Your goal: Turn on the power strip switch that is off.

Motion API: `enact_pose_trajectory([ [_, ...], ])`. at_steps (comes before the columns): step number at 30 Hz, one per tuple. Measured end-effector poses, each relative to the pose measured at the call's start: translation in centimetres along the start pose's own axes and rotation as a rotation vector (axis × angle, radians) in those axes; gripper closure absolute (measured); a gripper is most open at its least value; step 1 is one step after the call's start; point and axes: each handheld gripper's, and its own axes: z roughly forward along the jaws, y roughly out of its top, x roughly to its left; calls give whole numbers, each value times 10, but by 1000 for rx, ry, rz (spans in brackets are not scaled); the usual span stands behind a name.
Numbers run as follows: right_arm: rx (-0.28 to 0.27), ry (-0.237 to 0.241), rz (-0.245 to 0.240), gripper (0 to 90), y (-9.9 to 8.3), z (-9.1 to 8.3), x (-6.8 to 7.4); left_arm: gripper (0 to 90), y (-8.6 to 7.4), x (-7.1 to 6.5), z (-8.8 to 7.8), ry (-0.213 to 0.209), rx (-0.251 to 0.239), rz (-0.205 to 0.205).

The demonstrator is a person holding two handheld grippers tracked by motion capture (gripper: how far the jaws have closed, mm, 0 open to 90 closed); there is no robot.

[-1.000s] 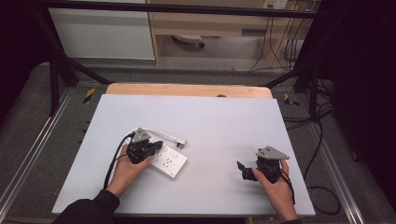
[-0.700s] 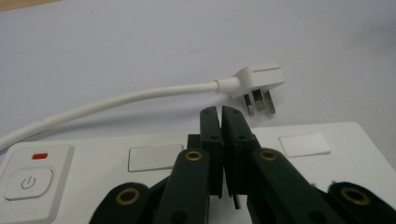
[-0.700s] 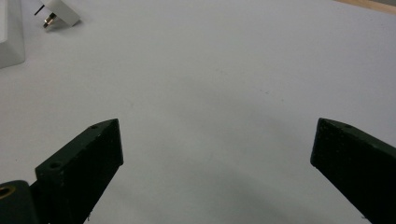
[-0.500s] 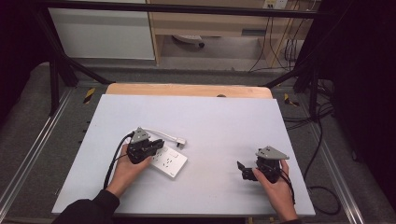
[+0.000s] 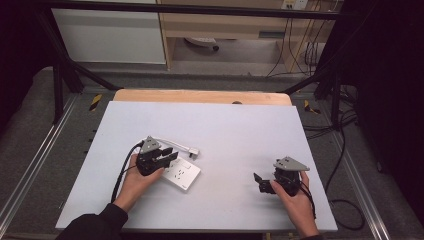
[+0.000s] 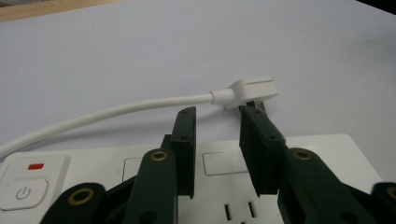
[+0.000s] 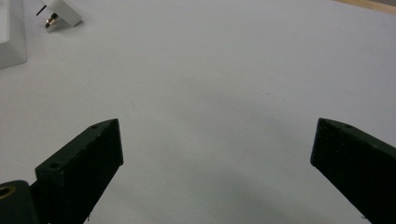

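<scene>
A white power strip (image 5: 183, 173) lies flat on the left half of the table, and its power button (image 6: 23, 192) and a red mark (image 6: 36, 166) show in the left gripper view. Its white cable (image 6: 116, 111) curves round to a white plug (image 6: 250, 90), which lies unplugged on the table just beyond the strip (image 6: 327, 149). My left gripper (image 5: 172, 154) hovers over the strip's near end, open by a narrow gap (image 6: 217, 128) and holding nothing; the tips point toward the plug (image 5: 194, 151). My right gripper (image 5: 260, 183) rests at the right front, wide open (image 7: 215, 140) over bare table.
The white table top (image 5: 230, 130) has a wooden strip (image 5: 200, 96) along its far edge. In the right gripper view the plug (image 7: 60, 16) and a corner of the strip (image 7: 11, 37) sit far off at the upper left. Black frame legs and cables surround the table.
</scene>
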Motion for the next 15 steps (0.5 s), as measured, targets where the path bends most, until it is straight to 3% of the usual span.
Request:
enact_pose_trajectory([
  [15,1,0,0,28,0,0,0,514,2,-3,0,-21,-27,-5],
])
